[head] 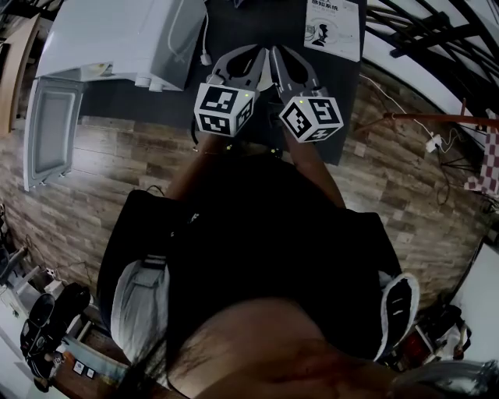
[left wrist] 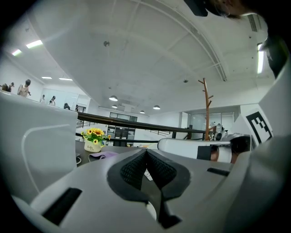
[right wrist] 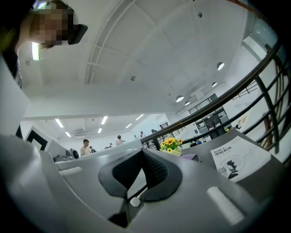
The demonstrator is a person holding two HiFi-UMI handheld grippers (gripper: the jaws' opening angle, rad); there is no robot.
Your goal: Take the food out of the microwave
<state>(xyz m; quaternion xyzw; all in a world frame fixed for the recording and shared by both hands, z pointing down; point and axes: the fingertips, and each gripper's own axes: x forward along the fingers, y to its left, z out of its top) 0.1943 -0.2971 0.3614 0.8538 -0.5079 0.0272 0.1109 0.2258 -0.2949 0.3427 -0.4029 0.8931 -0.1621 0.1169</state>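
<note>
Grippers are held at the table's (head: 249, 23) near edge: left gripper (left wrist: 146, 152) and right gripper (right wrist: 142, 152), both pressed together and empty. At its left end the microwave (head: 117, 35) is stood with door (head: 48, 132) open; the food is unseen. That door could be struck if a reach is swung blindly.

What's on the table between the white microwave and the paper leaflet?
Mostly bare dark table, seen in the head view. A white cord runs beside the microwave, and the left gripper and right gripper, both shut, point into the gap.

Bright ceiling lights (left wrist: 113, 98) overhead, yet the head view is dim, fisheye-warped.
</note>
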